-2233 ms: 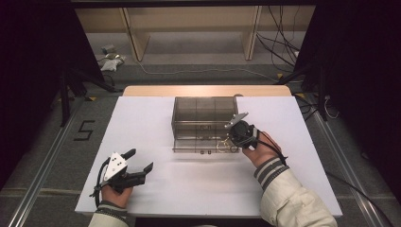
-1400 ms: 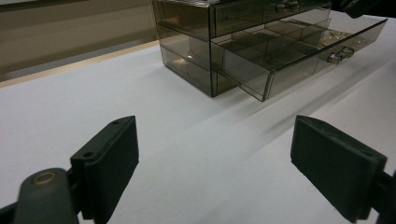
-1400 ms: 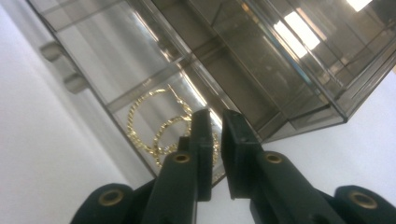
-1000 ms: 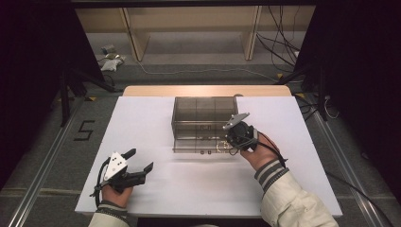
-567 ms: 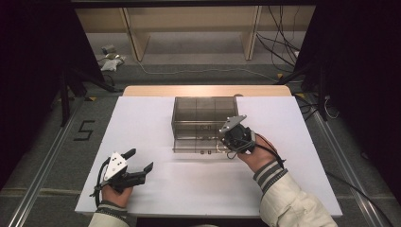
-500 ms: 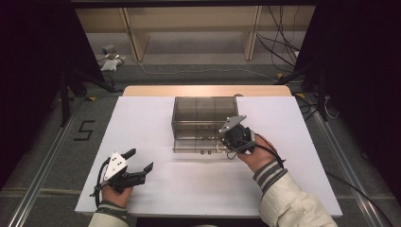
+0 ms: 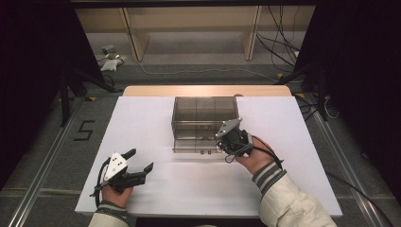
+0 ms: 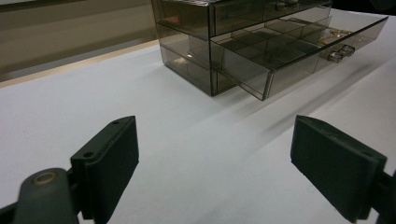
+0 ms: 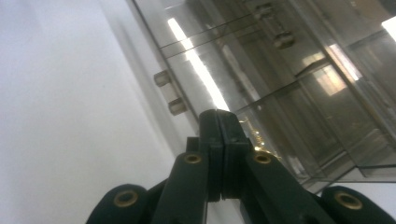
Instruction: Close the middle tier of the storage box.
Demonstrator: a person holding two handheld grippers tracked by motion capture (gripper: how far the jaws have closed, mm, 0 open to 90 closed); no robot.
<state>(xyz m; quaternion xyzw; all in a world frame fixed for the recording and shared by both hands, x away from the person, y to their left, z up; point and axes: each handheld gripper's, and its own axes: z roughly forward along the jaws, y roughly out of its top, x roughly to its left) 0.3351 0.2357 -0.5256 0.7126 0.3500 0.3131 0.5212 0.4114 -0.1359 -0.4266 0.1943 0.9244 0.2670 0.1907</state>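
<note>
At the pulled-out drawer (image 7: 198, 144) of the cabinet (image 7: 204, 109) mid-table, the right gripper (image 7: 226, 142) hangs with jaws pressed together, holding nothing. The left gripper (image 7: 141, 161) rests wide open near the table (image 7: 302, 142) edge, well apart.

Smoky transparent drawer box (image 7: 204, 113), white table (image 7: 156, 123), striped cuff (image 7: 268, 174).

Bare table (image 7: 156, 123) around drawer cabinet (image 7: 204, 109)
</note>
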